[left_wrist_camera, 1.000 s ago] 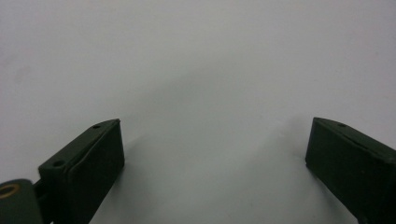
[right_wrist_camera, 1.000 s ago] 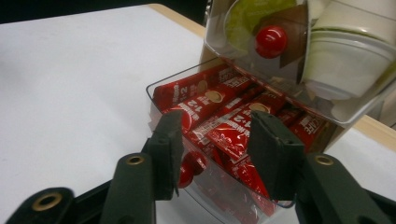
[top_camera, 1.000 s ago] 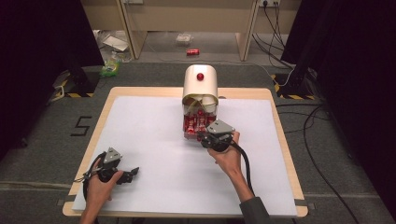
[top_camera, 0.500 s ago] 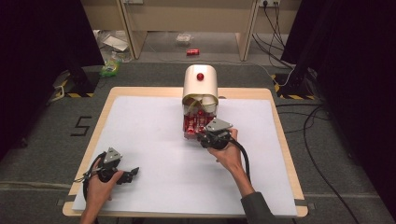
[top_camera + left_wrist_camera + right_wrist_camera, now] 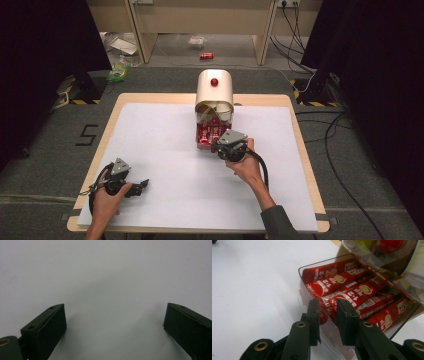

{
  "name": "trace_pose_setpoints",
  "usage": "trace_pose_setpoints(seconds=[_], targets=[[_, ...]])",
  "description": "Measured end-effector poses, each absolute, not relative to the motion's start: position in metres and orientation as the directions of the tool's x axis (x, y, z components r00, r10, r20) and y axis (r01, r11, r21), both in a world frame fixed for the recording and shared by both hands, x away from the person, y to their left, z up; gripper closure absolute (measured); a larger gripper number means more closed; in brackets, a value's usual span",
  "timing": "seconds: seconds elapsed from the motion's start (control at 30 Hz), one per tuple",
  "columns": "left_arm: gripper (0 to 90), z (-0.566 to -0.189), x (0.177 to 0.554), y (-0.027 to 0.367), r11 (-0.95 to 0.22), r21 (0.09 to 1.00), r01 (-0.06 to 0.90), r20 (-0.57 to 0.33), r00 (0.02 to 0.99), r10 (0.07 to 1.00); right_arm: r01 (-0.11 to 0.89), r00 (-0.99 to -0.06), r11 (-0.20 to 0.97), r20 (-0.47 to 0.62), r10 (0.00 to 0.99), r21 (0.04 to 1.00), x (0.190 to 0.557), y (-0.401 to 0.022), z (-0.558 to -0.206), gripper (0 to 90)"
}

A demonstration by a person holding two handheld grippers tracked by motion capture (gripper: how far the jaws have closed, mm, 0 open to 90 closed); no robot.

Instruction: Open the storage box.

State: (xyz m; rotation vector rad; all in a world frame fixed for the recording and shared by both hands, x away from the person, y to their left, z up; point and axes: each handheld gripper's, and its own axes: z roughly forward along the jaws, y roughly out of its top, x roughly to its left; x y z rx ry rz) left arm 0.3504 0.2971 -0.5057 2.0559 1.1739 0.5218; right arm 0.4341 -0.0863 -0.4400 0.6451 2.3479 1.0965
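The right claw point(image 5: 328, 315), its jaws just narrowing around one end of a red sachet point(image 5: 329, 303) in the clear tray point(image 5: 303, 270), grips something light, crinkly and slippery, best pinched mid-width

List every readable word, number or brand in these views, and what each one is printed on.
"5": dark mark on the floor left of the table.
"1+2": red coffee sticks in the clear tray.
"NESCAFE": same sticks, partly cut off and upside down.
Smaller print on the sticks: too blurred to read.
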Motion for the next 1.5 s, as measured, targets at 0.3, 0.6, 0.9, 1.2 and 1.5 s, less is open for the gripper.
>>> trace_pose_setpoints(seconds=[0.3,0.6,0.9,1.2,1.5], targets=[[3.9,-0.506,0.35,0.297,-0.342,0.741,0.578,0.002,0.508,0.862,0.194,-0.819,0.624,-0.224,0.528,0.757,0.42,-0.084,-0.445,77.5],[3.9,-0.506,0.35,0.297,-0.342,0.741,0.578,0.002,0.507,0.862,0.182,-0.834,0.63,-0.222,0.506,0.755,0.406,-0.086,-0.453,77.8],[3.9,-0.506,0.35,0.297,-0.344,0.74,0.578,0.004,0.507,0.862,0.174,-0.841,0.627,-0.217,0.495,0.759,0.398,-0.089,-0.453,75.2],[3.9,-0.506,0.35,0.297,-0.345,0.741,0.576,0.007,0.507,0.862,0.184,-0.833,0.587,-0.192,0.519,0.789,0.393,-0.09,-0.457,70.8],[3.9,-0.506,0.35,0.297,-0.344,0.741,0.576,0.006,0.507,0.862,0.2,-0.773,0.467,-0.155,0.616,0.861,0.389,-0.096,-0.446,59.0]])
